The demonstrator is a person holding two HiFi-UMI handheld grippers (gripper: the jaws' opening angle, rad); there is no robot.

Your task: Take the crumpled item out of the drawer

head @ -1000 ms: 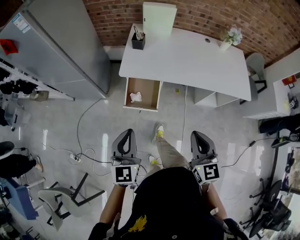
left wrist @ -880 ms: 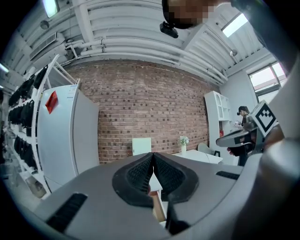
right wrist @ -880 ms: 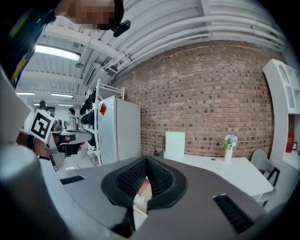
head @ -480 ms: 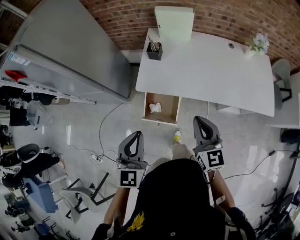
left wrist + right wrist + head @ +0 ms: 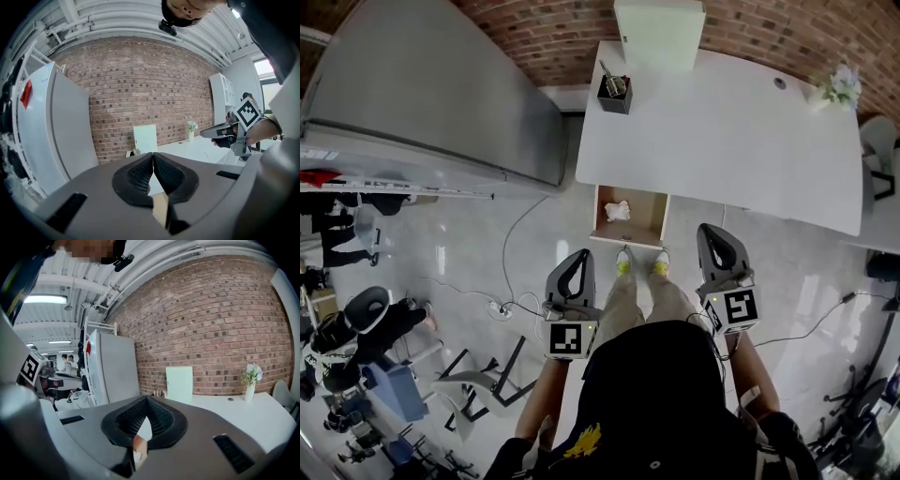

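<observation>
Head view: left gripper [image 5: 578,258] and right gripper [image 5: 715,234] shut and empty, crumpled item [image 5: 617,211] lying in open drawer [image 5: 649,223]

Nearest, at the bottom edge: dark cap and shoulders of the person, both arms reaching forward. Just ahead, the two claws side by side above pale floor, each with jaws pressed together at the tips and nothing between them, plain in the left gripper view and the right gripper view alike. Between the claws, yellow-toed shoes [image 5: 623,266] close to the drawer front.

Beyond, the wooden drawer pulled out from under a white desk [image 5: 722,131]. Small white wad toward its left side, resting on the bottom, out of reach of either claw for now.

Probably paper or tissue: very light, soft, easy to crush, not slippery, nothing to break. Best taken with jaws opened first, then a gentle pinch across a raised fold on top.

Farthest back: black pen holder [image 5: 614,94], pale board [image 5: 659,33] against the brick wall, small vase of flowers [image 5: 839,86] at the right corner.
</observation>
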